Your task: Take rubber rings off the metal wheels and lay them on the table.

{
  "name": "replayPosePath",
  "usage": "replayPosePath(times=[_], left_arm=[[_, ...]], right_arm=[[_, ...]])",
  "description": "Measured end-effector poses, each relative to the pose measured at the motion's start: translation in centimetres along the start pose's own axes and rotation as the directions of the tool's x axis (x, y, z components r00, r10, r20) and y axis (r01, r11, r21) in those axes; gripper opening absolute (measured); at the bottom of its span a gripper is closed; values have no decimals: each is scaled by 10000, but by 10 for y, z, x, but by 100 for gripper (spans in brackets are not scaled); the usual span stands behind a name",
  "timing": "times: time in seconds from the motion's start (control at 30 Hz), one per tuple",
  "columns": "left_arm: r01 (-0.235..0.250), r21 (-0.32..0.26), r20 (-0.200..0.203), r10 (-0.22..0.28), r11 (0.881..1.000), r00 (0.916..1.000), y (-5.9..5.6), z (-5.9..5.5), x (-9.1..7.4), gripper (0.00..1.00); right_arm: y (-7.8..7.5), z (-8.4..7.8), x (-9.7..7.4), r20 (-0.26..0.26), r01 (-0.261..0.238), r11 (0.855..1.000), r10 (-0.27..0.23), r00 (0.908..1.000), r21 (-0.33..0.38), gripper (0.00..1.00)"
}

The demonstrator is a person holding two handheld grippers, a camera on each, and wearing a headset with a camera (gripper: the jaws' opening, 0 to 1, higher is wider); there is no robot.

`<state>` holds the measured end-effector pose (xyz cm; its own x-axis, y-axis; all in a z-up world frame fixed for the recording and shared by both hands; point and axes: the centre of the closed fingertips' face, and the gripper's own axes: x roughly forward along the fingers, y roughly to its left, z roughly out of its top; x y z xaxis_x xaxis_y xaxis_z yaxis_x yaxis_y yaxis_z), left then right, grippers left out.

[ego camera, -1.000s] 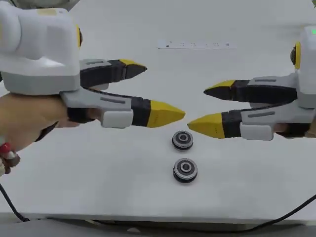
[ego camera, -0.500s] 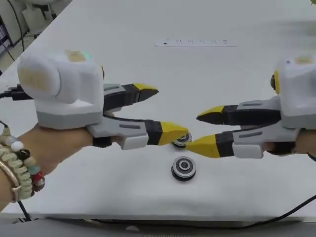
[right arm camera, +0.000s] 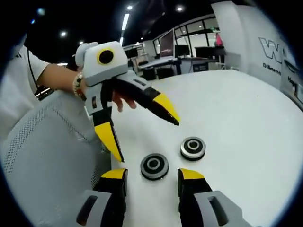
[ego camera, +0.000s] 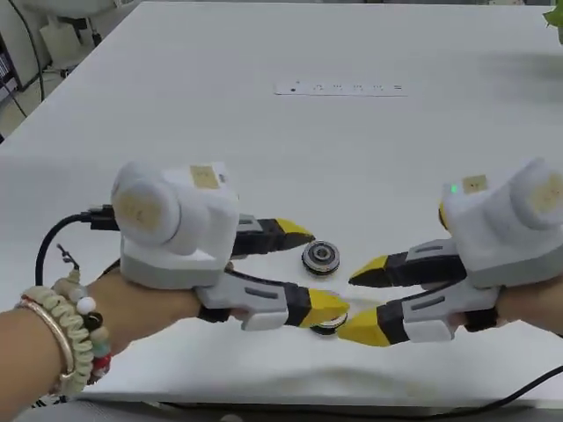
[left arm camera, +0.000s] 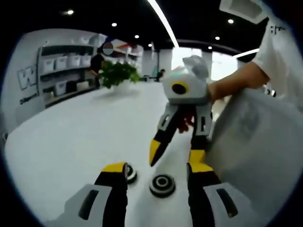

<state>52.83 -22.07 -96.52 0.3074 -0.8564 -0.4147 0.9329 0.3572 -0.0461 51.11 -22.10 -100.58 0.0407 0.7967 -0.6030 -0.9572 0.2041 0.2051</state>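
the two wheels lay flat on the white counter, hubs up, one behind the other just below the middle of the head view. the far wheel sat in the open. the near wheel was mostly hidden there under yellow tips. each wore its black rubber ring round the rim, so by my reckoning nothing had come off yet.

the left gripper reached in from the left of the frame and the right gripper from the right, tips almost meeting over the near wheel. both sets of jaws stood apart and held nothing, the left pair spread wider.

in the left gripper view the near wheel lay at bottom centre, in the gap between that gripper's own jaws, with the far wheel half behind the left-hand tip. in the right gripper view the same wheel sat at bottom centre, just ahead of the gap, with the far wheel up and to the right.

so the near wheel lay square ahead of both, about equally close. round and flat, it had no long axis to line up on. i'd guess one pair would pinch the metal while the other caught the ring's edge. whether any tip touched the wheel i could not tell.
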Motion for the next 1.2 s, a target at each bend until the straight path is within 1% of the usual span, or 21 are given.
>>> replayPosePath(times=[0.03,0.1,0.17,0.2,0.23,0.3,0.47,0.57,0.67,0.7,0.77,0.83,0.87,1.0,1.07,1.1,1.2], left_arm=[[57,164,-161,-54,9998,9999,-1,-4,1,49],[121,226,-330,-113,9997,9994,-2,-8,3,46],[111,175,-373,-104,9998,9993,-1,-10,5,44],[89,153,-390,-83,9998,9992,0,-11,5,43],[57,121,-495,-51,9999,9988,1,-14,7,42],[-6,261,-774,27,9997,9970,2,-20,8,40],[142,287,-959,-114,9995,9953,-1,-28,11,31],[106,423,-906,-67,9990,9959,0,-27,11,26],[111,270,-808,-89,9996,9967,0,-28,13,20],[153,268,-834,-131,9995,9964,-1,-29,14,20],[217,356,-1030,-179,9991,9945,-3,-34,15,20],[230,368,-1117,-188,9991,9936,-3,-37,14,19],[239,420,-1052,-193,9988,9943,-3,-35,15,18],[263,543,-1006,-207,9982,9947,-3,-34,14,17],[292,500,-1013,-240,9983,9946,-4,-34,14,15],[220,567,-1009,-162,9981,9948,-2,-34,14,14],[229,510,-945,-180,9984,9954,-3,-33,13,14]], right_arm=[[0,-2,2,-89,1,10000,-2,10000,-36,40],[0,-7,5,-334,-5,10000,2,9994,-77,39],[-2,-10,6,-482,103,9998,-111,9988,-180,37],[-3,-10,7,-516,139,9997,-149,9986,-200,35],[-4,-11,7,-537,195,9996,-206,9983,-207,34],[-5,-13,7,-617,263,9995,-274,9977,-190,31],[-6,-12,7,-536,320,9992,-332,9980,-220,27],[-6,-12,8,-540,297,9990,-315,9980,-332,25],[-6,-10,8,-442,330,9983,-352,9984,-487,22],[-7,-9,8,-423,335,9983,-355,9985,-469,22],[-7,-9,9,-399,329,9987,-344,9986,-387,22],[-7,-11,9,-471,324,9986,-344,9983,-419,20],[-7,-12,9,-496,333,9985,-355,9981,-440,20],[-7,-11,9,-496,335,9979,-362,9981,-548,19],[-8,-11,9,-507,377,9975,-408,9979,-598,18],[-8,-11,8,-515,389,9973,-421,9978,-621,17],[-9,-12,8,-560,419,9966,-459,9974,-707,15]])
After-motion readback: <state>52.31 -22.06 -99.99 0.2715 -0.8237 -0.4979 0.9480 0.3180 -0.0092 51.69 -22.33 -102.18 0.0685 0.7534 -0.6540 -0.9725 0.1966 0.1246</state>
